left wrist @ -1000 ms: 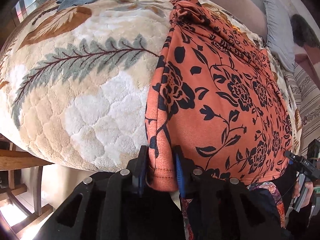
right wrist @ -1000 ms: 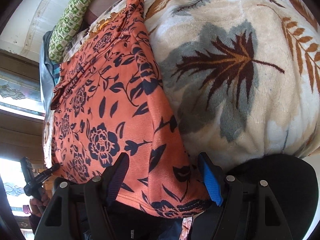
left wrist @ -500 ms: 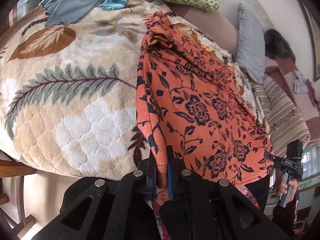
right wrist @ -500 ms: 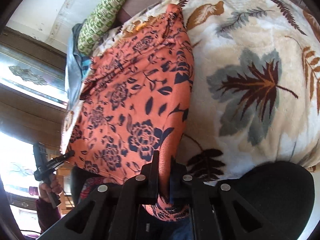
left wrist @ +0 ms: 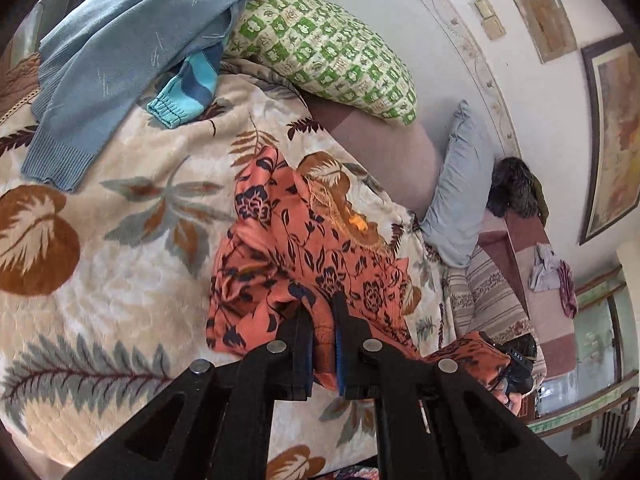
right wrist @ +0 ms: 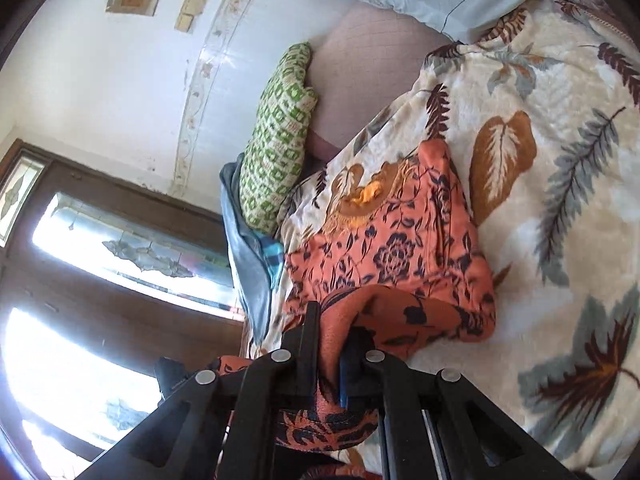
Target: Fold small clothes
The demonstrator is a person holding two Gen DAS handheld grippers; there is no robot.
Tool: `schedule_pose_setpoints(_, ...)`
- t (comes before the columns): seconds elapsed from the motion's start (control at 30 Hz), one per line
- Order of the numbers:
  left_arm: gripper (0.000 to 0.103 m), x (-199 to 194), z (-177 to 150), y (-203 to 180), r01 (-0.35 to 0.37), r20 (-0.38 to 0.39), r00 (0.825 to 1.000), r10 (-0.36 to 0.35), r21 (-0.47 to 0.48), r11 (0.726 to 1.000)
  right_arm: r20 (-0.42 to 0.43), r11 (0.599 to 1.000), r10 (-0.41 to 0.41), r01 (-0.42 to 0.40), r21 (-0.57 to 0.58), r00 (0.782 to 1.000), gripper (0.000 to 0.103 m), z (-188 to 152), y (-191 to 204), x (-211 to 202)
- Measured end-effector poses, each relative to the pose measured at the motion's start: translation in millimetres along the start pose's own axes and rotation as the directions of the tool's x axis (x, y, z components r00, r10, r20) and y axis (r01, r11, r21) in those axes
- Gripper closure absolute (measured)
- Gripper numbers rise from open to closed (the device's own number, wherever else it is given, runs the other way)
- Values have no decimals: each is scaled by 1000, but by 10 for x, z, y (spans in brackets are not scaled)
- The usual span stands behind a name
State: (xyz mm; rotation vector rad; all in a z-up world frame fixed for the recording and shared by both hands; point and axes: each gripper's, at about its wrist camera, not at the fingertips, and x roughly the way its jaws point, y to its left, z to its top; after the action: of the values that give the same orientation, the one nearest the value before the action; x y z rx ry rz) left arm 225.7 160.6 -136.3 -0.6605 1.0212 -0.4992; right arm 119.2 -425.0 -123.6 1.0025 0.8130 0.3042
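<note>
With the orange floral garment (left wrist: 320, 264) pinched tight by the left gripper (left wrist: 323, 354) and right gripper (right wrist: 332, 360), uneven carrying could get the fold skewed on the bed (left wrist: 120, 280).

This is a room in a home, a place to sleep or rest. A soft blanket (left wrist: 120, 280) with big leaf shapes covers a bed. A green and white pillow (left wrist: 324, 56) and a gray pillow (left wrist: 460, 200) lean by the wall (right wrist: 120, 80). A blue sweater (left wrist: 120, 48) lies on the blanket (other clothes lie about too). A framed picture (left wrist: 612, 136) hangs up, and a wooden door with glass (right wrist: 100, 260) lets in light.
</note>
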Motion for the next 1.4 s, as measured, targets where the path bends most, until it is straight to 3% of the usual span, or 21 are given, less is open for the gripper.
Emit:
schedule_pose_setpoints(0.2, 95, 888, 855, 175, -63, -21, 998, 62, -56, 996, 45, 990, -23, 16, 140, 999, 96, 911, -472, 757)
schedule_pose_setpoints(0.33, 95, 1468, 1292, 279, -114, -40, 993, 111, -59, 992, 30, 976, -78, 70, 207, 997, 96, 1363, -835, 1372)
schedule_pose_setpoints(0.43, 94, 1876, 1440, 514, -164, -86, 984, 154, -129, 978, -19, 917, -94, 94, 387, 995, 92, 1518, -1304, 1771)
schedule_pose_setpoints(0.5, 88, 1992, 1426, 670, -139, -75, 989, 127, -195, 971, -23, 877, -29, 37, 479, 999, 92, 1548, -1608, 1922)
schedule_pose_setpoints(0.6, 83, 1872, 1307, 768, -45, 29, 998, 53, -228, 973, 29, 847, 95, -96, 523, 995, 91, 1483, -1829, 1880)
schedule_pose_setpoints(0.67, 75, 1647, 1191, 776, 27, 142, 990, 8, -246, 969, 70, 870, 88, -111, 480, 994, 90, 1459, -1807, 1693)
schedule_pose_setpoints(0.7, 58, 1494, 1125, 750, 46, 214, 977, 8, -246, 968, 105, 879, 85, -124, 460, 991, 88, 1447, -1783, 1567)
schedule_pose_setpoints(0.77, 39, 1161, 950, 638, 42, 351, 936, 44, -235, 971, 188, 883, 79, -156, 443, 979, 64, 1407, -1717, 1286)
schedule_pose_setpoints(0.8, 38, 1033, 868, 553, 28, 393, 917, 63, -221, 975, 236, 889, 48, -149, 433, 971, 29, 1375, -1652, 1128)
schedule_pose_setpoints(0.83, 38, 943, 767, 443, 14, 416, 907, 69, -194, 981, 273, 910, -13, -101, 403, 962, 22, 1333, -1528, 990)
schedule_pose_setpoints(0.87, 38, 894, 675, 330, 0, 421, 904, 71, -165, 986, 264, 943, -51, -41, 329, 963, 22, 1317, -1339, 931)
schedule_pose_setpoints(0.93, 36, 904, 489, 147, -18, 416, 907, 70, -126, 992, 166, 983, -117, 91, 157, 979, 23, 1254, -889, 1030)
schedule_pose_setpoints(1.0, 34, 1079, 348, 14, -54, 373, 924, 85, -94, 994, 62, 978, -205, 206, -13, 977, 27, 1054, -456, 1305)
schedule_pose_setpoints(1.03, 34, 1211, 304, -42, -90, 327, 939, 109, -75, 993, 9, 964, -246, 246, -98, 969, 36, 940, -262, 1493)
schedule_pose_setpoints(1.13, 34, 1568, 150, -80, -168, 234, 958, 165, -5, 986, -139, 895, -385, 332, -299, 912, 60, 560, 135, 2171)
schedule_pose_setpoints(1.23, 34, 1733, 81, -20, -271, 218, 941, 258, 36, 962, -189, 799, -525, 404, -445, 830, 64, 261, 252, 2794)
schedule_pose_setpoints(1.3, 34, 1739, 95, 28, -280, 219, 939, 265, 45, 959, -150, 723, -606, 464, -511, 781, 64, 211, 241, 3117)
schedule_pose_setpoints(1.4, 34, 1727, 195, 111, -260, 217, 944, 250, 15, 966, -19, 659, -629, 521, -542, 777, 64, 498, 381, 3400)
